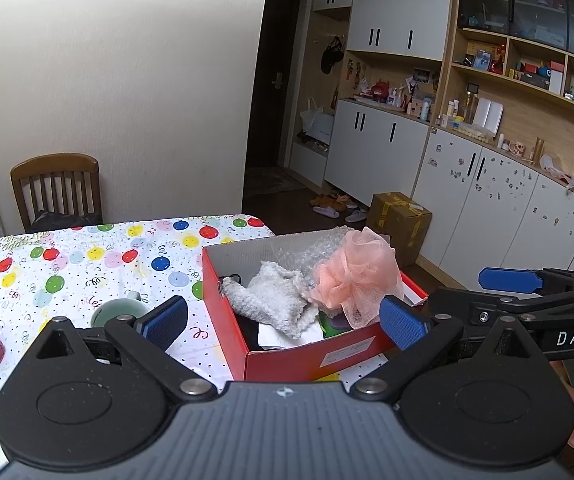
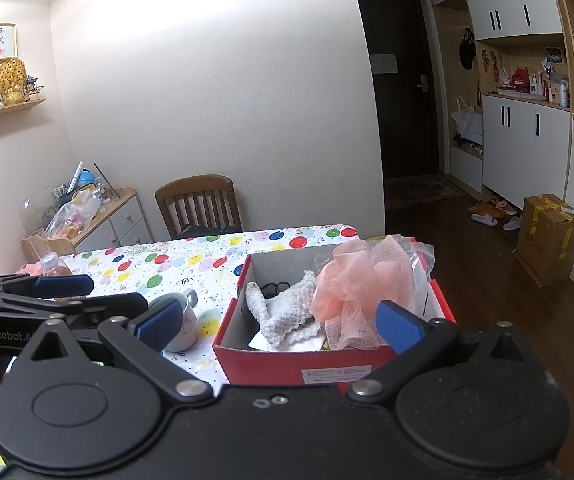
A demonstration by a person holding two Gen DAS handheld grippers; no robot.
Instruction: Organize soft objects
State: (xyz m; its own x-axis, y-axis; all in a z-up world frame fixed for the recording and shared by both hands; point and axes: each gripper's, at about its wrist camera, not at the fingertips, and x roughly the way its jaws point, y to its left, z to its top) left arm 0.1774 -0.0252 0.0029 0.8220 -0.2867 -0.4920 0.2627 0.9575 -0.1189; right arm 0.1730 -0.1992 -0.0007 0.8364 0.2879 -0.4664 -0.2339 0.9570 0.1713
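Red carton [image 1: 223,276] both views, wall shelf [image 2: 7,110] right-wrist only

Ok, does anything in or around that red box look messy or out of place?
Yes. The pink mesh pouf bulges over the red box's rim, on crumpled bubble wrap; the grey cloth lies in a loose heap.

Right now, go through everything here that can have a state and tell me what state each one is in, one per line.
Left gripper: open, holding nothing.
Right gripper: open, holding nothing.
Red box: lid off, partly filled.
Pink bath pouf: in the box, standing above its rim.
Grey knitted cloth: crumpled, lying in the box.
Bubble wrap: bunched at the back of the box.
Mug: upright on the table, left of the box.
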